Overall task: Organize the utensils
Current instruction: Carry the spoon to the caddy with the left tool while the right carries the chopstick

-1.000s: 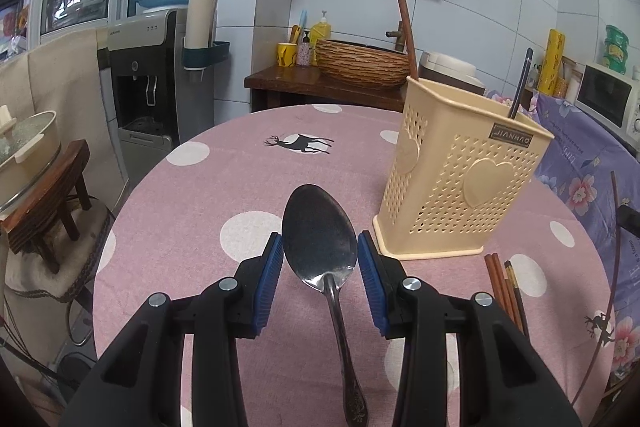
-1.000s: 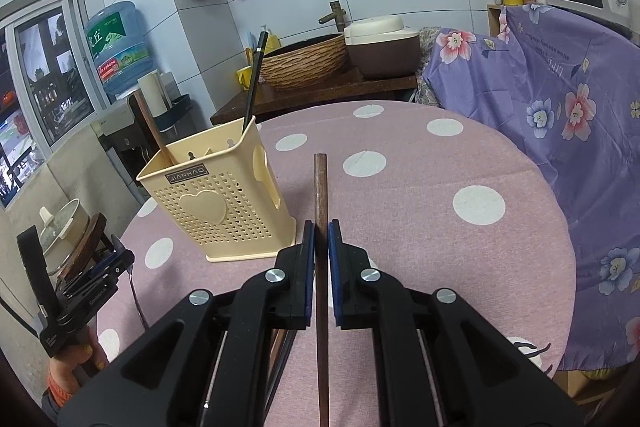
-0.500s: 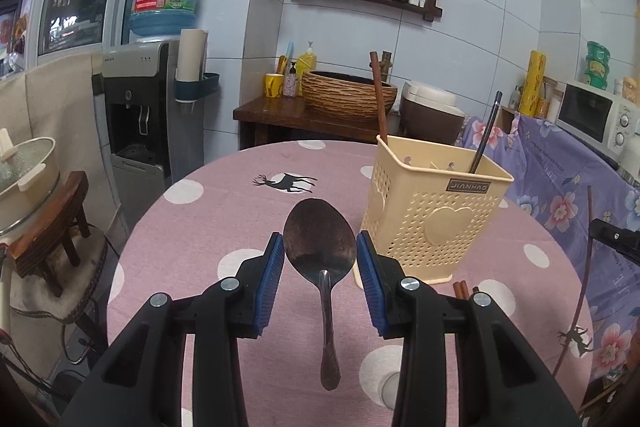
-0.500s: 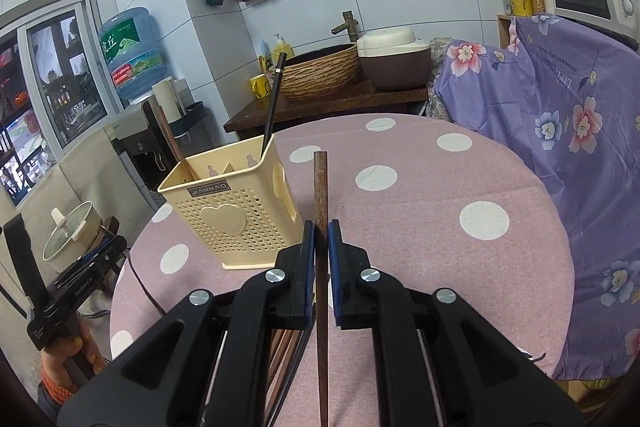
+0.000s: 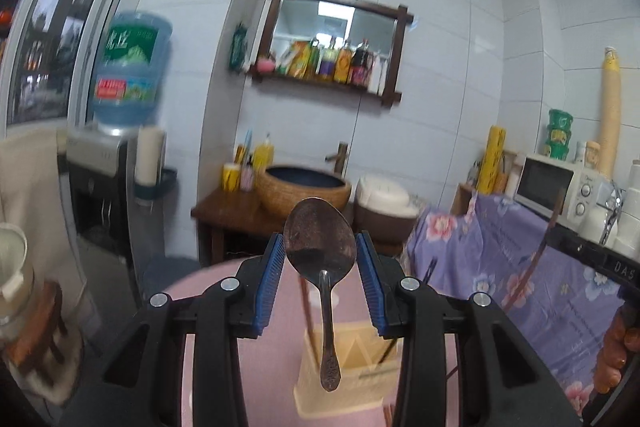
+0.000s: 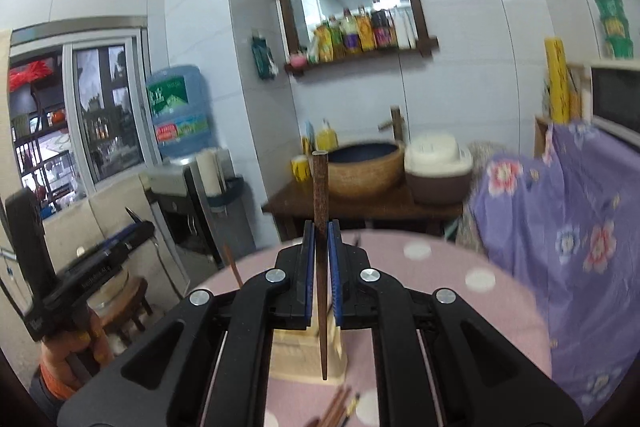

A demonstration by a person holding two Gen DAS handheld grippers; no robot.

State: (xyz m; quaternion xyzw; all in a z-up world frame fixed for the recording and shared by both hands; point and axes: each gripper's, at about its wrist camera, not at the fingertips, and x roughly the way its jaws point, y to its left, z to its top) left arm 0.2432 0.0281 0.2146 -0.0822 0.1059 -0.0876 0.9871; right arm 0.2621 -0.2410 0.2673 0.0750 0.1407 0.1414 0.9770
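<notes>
My left gripper [image 5: 320,247] is shut on a dark metal spoon [image 5: 320,239], its pads against the bowl's edges and the handle hanging down toward me. Under it, on the pink dotted table [image 5: 208,347], stands the cream perforated utensil holder [image 5: 352,367] with a brown chopstick [image 5: 306,303] upright in it. My right gripper [image 6: 320,231] is shut on a single brown chopstick [image 6: 320,183], which sticks up past the pads and hangs over the holder [image 6: 296,351]. Loose chopsticks [image 6: 336,407] lie on the table in front of the holder. Each view shows the other gripper at its edge, held well above the table.
Behind the table a wooden side table [image 6: 360,203] carries a woven basin [image 6: 366,167] and a rice cooker [image 6: 436,167]. A water dispenser [image 5: 108,195] stands at the left, a purple floral cloth [image 5: 520,267] and microwave [image 5: 552,187] at the right. A stool [image 5: 40,339] stands low left.
Both grippers have risen high above the table with the spoon and the chopstick still gripped. The views tilted up, so the holder now sits low in both frames.
</notes>
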